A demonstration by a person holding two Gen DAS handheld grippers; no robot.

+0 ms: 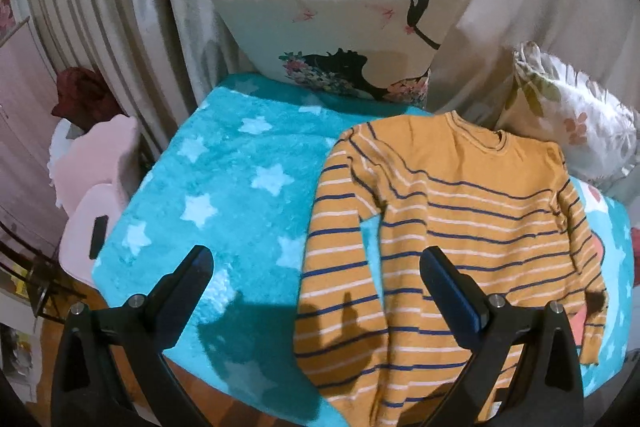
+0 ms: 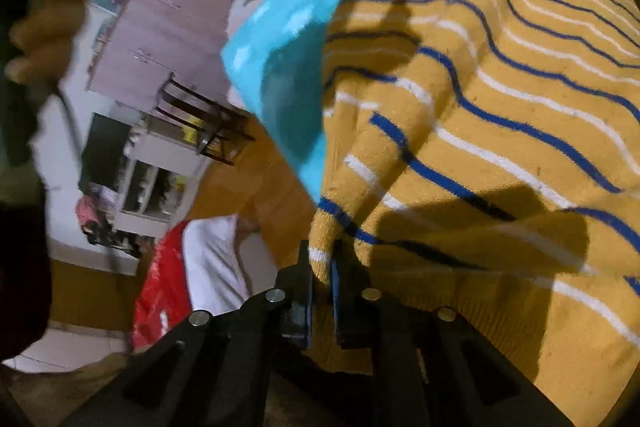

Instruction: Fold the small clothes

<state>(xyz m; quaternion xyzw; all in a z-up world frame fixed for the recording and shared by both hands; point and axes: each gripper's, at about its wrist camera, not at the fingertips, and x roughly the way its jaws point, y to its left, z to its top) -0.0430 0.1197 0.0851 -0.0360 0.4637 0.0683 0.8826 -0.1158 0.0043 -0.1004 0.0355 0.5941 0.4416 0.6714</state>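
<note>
Turquoise star blanket [image 1: 224, 163] under mustard sweater [image 1: 460, 211] with navy-white stripes, right tongs [image 2: 321, 281] pinching its cuff, left tongs [image 1: 316, 267] spread.

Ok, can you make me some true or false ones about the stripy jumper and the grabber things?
1. The right gripper is pinching the stripy jumper at a cuff. True.
2. The left gripper is squeezing the jumper too. False: its jaws are wide open, holding nothing.
3. The jumper lies on a blue blanket with stars. True.
4. The jumper is green with red dots. False: it is mustard yellow with blue and white stripes.
5. A pillow stands behind the blanket. True.
</note>
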